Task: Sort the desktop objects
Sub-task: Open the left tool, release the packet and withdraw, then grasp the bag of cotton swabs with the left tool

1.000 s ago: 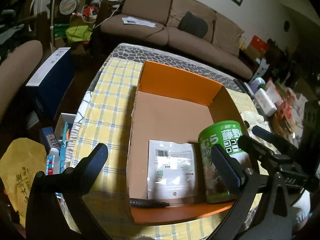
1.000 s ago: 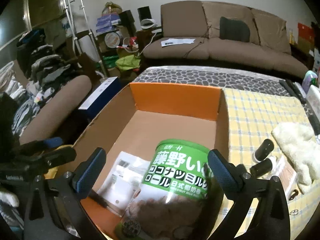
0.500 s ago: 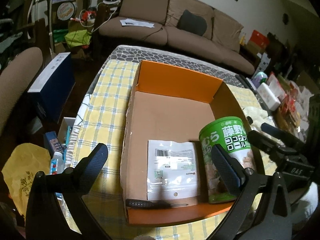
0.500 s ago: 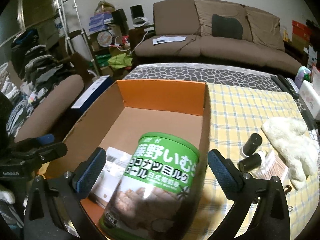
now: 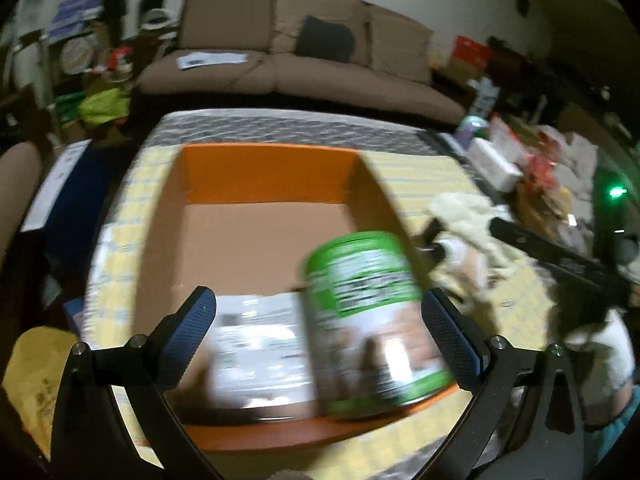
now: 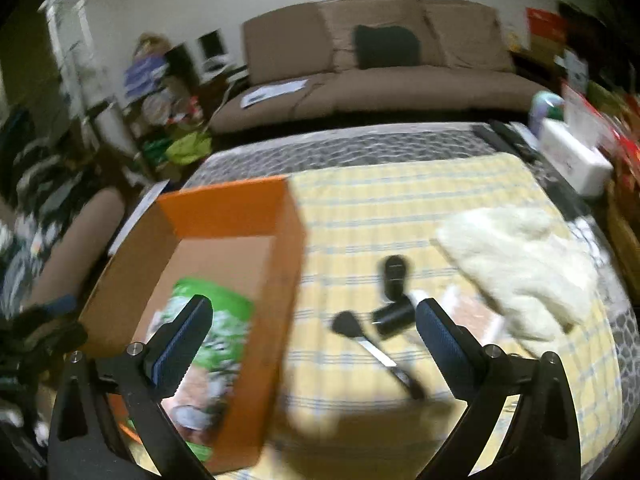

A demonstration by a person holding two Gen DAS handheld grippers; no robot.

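An orange cardboard box [image 5: 264, 172] sits on the yellow checked cloth [image 6: 400, 208]. A green can [image 5: 372, 320] stands in the box's near right corner beside a white pouch [image 5: 256, 344]; the can also shows in the right wrist view [image 6: 208, 344]. My left gripper [image 5: 318, 336] is open and empty, hovering over the box's near end. My right gripper [image 6: 312, 340] is open and empty, above the box's right wall. Two small black bottles [image 6: 394, 276], a black-handled tool [image 6: 372, 348] and a cream towel [image 6: 516, 264] lie on the cloth to the right.
A brown sofa [image 6: 380, 64] stands behind the table. A white box [image 6: 576, 160] and cluttered packets sit at the table's right edge. A brown chair [image 6: 72, 248] and a blue box [image 5: 60, 200] are on the left.
My right gripper has let go of the green can, which now stands in the box, and has swung right toward the bottles. My left gripper has shifted right; both views are motion-blurred.
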